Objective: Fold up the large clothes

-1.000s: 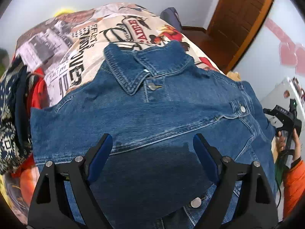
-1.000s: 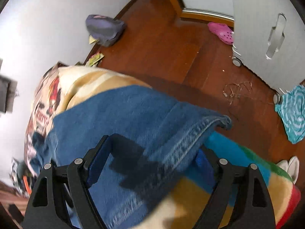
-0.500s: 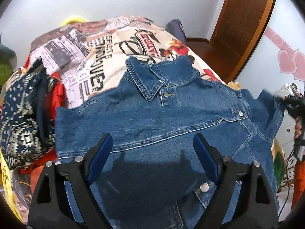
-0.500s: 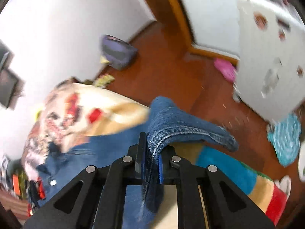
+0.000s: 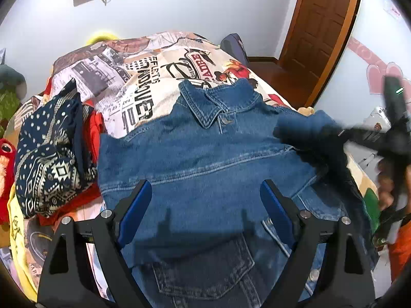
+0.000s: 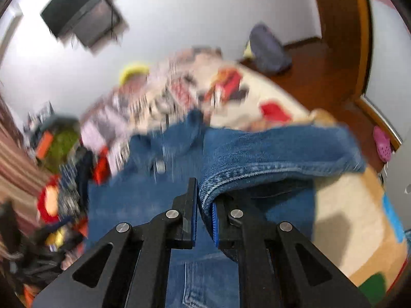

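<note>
The denim jacket (image 5: 205,164) lies front-up on the bed (image 5: 143,82), collar toward the far wall, its body spread flat between our two tools. We hold its right sleeve (image 6: 277,151) clenched in the right gripper (image 6: 204,220), the cuff edge pinched between the jaws and the rest of the sleeve draped out to the right, lifted clear of the blanket. The left gripper (image 5: 205,215) hangs released above the lower front panel, its blue pads wide apart and gripping nothing. We judge the step in hand to be folding this sleeve inward across the chest. To do it well we should carry the cuff low and level over the jacket, stop it near the button line, and lay it so the fold runs straight down from the shoulder seam; the free left tool could press the body near the shoulder so the heavy denim does not drag sideways. A pile of patterned clothes (image 5: 51,159) sits just beside the jacket's left sleeve and should stay out of the way. Much is hard to read: the right wrist view is smeared by motion, the right tool is only a dark blur in the left view, and the jacket's hem is cut off behind the left fingers (image 5: 136,205).
</note>
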{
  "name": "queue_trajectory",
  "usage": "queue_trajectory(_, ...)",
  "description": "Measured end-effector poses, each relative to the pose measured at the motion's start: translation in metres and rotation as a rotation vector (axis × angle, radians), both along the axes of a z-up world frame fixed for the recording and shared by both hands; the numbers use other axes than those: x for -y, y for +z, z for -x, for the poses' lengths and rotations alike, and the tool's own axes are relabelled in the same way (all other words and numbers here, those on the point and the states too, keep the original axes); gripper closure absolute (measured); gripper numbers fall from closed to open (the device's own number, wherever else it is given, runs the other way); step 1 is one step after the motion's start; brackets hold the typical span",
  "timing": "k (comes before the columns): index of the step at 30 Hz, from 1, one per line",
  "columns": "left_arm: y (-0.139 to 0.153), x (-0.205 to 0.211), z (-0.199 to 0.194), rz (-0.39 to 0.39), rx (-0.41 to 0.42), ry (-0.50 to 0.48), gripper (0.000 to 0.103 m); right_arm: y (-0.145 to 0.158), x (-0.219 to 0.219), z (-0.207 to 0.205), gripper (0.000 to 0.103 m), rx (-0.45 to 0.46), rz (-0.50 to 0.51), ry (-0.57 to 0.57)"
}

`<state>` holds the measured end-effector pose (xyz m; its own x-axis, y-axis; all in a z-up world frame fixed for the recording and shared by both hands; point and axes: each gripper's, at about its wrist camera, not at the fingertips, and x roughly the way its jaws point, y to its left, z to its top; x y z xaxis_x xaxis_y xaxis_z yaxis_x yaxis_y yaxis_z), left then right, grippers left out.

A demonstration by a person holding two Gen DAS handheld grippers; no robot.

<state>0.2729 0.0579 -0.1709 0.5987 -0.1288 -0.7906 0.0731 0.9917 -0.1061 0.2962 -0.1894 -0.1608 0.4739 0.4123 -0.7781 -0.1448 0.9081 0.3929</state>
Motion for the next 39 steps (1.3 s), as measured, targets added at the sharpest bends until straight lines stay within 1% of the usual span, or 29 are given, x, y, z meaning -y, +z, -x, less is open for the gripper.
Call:
queue_trajectory(3, -0.003, -0.003, 0.007, 0.004, -0.005, 0.005, 0.017, -0.029, -0.007, 0.005, 0.091, -0.099, 0.001, 0.011)
queue_trajectory(6, -0.007, -0.007, 0.01, 0.019, -0.017, 0.015, 0.017, -0.038, -0.006, 0.008, 0.091, -0.168, 0.013, 0.012)
queue_trajectory(8, -0.01, -0.008, 0.009, 0.033, -0.026, 0.024, 0.017, -0.035, -0.005, 0.014, 0.081, -0.182, -0.002, 0.025)
queue_trajectory(9, -0.011, -0.008, 0.009, 0.037, -0.028, 0.026, 0.017, -0.031, 0.0, 0.017, 0.069, -0.184, -0.014, 0.037)
queue_trajectory(10, -0.012, -0.008, 0.008, 0.041, -0.03, 0.03, 0.017, -0.025, 0.0, 0.019, 0.06, -0.172, -0.02, 0.041)
queue_trajectory(13, -0.013, -0.006, 0.004, 0.042, -0.028, 0.035, 0.017, -0.006, 0.01, 0.023, 0.058, -0.1, 0.0, 0.031)
queue_trajectory(14, -0.012, -0.005, 0.003, 0.04, -0.025, 0.035, 0.017, 0.001, 0.017, 0.024, 0.058, -0.065, 0.017, 0.012)
queue_trajectory(15, -0.011, -0.003, 0.002, 0.035, -0.021, 0.033, 0.017, 0.009, 0.026, 0.024, 0.057, -0.041, 0.013, -0.011)
queue_trajectory(18, -0.009, 0.002, -0.003, 0.021, -0.01, 0.022, 0.017, 0.02, 0.05, 0.021, 0.047, -0.001, -0.013, -0.1)
queue_trajectory(20, -0.009, 0.006, -0.006, 0.011, -0.006, 0.015, 0.017, 0.022, 0.068, 0.015, 0.046, 0.011, -0.033, -0.154)
queue_trajectory(22, -0.009, 0.011, -0.01, 0.006, -0.004, 0.007, 0.017, 0.018, 0.083, 0.008, 0.046, -0.002, -0.041, -0.201)
queue_trajectory(25, -0.012, 0.017, -0.015, 0.003, -0.005, -0.004, 0.017, -0.002, 0.107, -0.005, 0.046, -0.056, -0.065, -0.268)
queue_trajectory(27, -0.015, 0.022, -0.018, -0.006, -0.009, -0.015, 0.017, -0.023, 0.12, -0.015, 0.046, -0.115, -0.078, -0.317)
queue_trajectory(29, -0.02, 0.026, -0.022, -0.008, -0.019, -0.023, 0.017, -0.038, 0.129, -0.022, 0.046, -0.155, -0.094, -0.341)
queue_trajectory(31, -0.024, 0.028, -0.026, -0.008, -0.03, -0.027, 0.017, -0.051, 0.134, -0.028, 0.046, -0.188, -0.127, -0.356)
queue_trajectory(33, -0.03, 0.029, -0.03, -0.006, -0.044, -0.025, 0.017, -0.065, 0.138, -0.036, 0.046, -0.215, -0.186, -0.378)
queue_trajectory(35, -0.035, 0.029, -0.034, 0.0, -0.06, -0.019, 0.017, -0.071, 0.14, -0.042, 0.046, -0.224, -0.209, -0.395)
queue_trajectory(38, -0.041, 0.028, -0.038, 0.005, -0.075, -0.006, 0.017, -0.074, 0.14, -0.052, 0.046, -0.193, -0.22, -0.427)
queue_trajectory(39, -0.043, 0.027, -0.039, 0.005, -0.08, -0.001, 0.017, -0.073, 0.139, -0.055, 0.055, -0.18, -0.212, -0.44)
